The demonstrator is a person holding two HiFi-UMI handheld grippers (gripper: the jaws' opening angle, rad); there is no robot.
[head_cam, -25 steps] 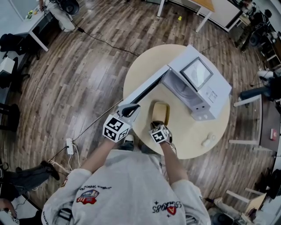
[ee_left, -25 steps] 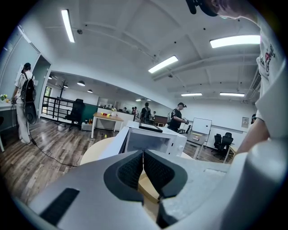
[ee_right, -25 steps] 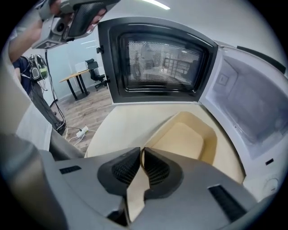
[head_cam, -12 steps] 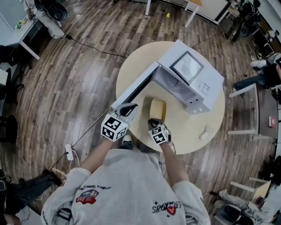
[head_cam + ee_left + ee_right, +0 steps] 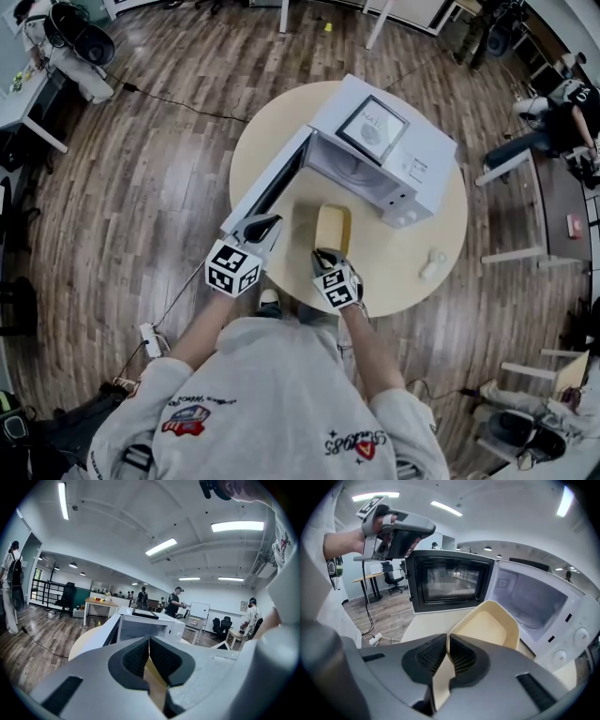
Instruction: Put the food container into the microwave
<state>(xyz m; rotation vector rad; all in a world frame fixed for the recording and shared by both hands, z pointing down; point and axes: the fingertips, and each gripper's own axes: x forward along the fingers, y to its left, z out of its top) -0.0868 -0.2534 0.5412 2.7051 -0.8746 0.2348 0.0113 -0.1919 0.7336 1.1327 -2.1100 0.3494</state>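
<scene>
- My right tool [image 5: 446,651] has its jaws nearly together, pinching the near rim of the food container [image 5: 487,625]. The thin cream wall sits between the two ribbed black pads.
- The food container is a shallow, cream-coloured rectangular tray with rounded corners, and it is empty. It hangs out from the right tool over the counter [image 5: 412,262], just in front of the microwave [image 5: 394,150], with its far end toward the open cavity and not yet inside. I cannot tell whether its underside touches the counter.
- My left tool [image 5: 149,654] has its pads pressed together with nothing between them.
- In the head view the left tool sits at the free end of the microwave's door [image 5: 272,183], which is swung wide open toward me. I cannot tell whether it touches the door.
- Each tool carries a marker cube [image 5: 232,267] with black-and-white square patterns and no words.
- The microwave's control panel [image 5: 419,171] has some small print and two knobs [image 5: 581,634] on the front, but the print is too small to read.
- The sweatshirt [image 5: 272,403] has two printed emblems with lettering, upside down in the head view, and I cannot read them reliably.
</scene>
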